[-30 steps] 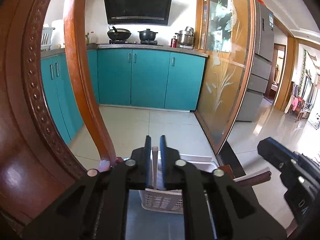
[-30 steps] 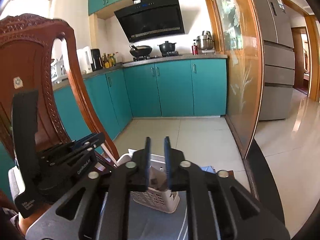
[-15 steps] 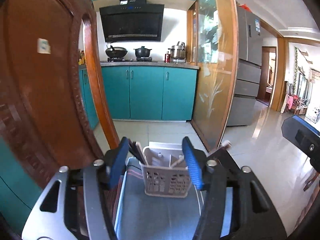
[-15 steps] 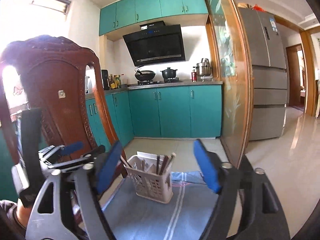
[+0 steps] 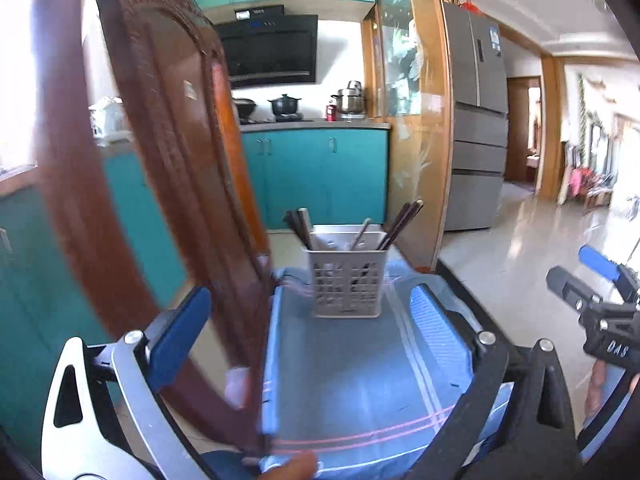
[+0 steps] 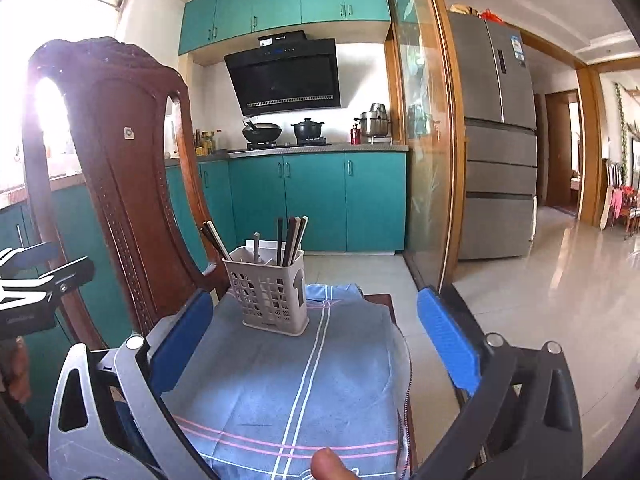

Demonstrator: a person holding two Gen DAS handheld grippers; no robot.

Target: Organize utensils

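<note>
A white slotted utensil basket (image 5: pixel 346 284) (image 6: pixel 270 288) stands on a blue checked cloth (image 5: pixel 360 380) (image 6: pixel 296 376) over a small table. Dark chopsticks (image 5: pixel 400 222) (image 6: pixel 290 240) and a spoon handle (image 6: pixel 256 246) stick up out of it. My left gripper (image 5: pixel 308 328) is open and empty, held back from the basket. My right gripper (image 6: pixel 316 340) is open and empty, also back from the basket. The right gripper shows at the right edge of the left wrist view (image 5: pixel 592 300); the left gripper shows at the left edge of the right wrist view (image 6: pixel 36 280).
A carved wooden chair back (image 5: pixel 168 200) (image 6: pixel 116 184) stands close on the left of the table. A glass partition (image 6: pixel 424 140) and a fridge (image 6: pixel 500 152) lie to the right. Teal kitchen cabinets (image 6: pixel 316 200) are behind. A fingertip (image 6: pixel 332 466) shows at the bottom.
Both grippers went from shut inside the basket to wide open, and both have pulled back and up from it. The utensils stay in the basket.
</note>
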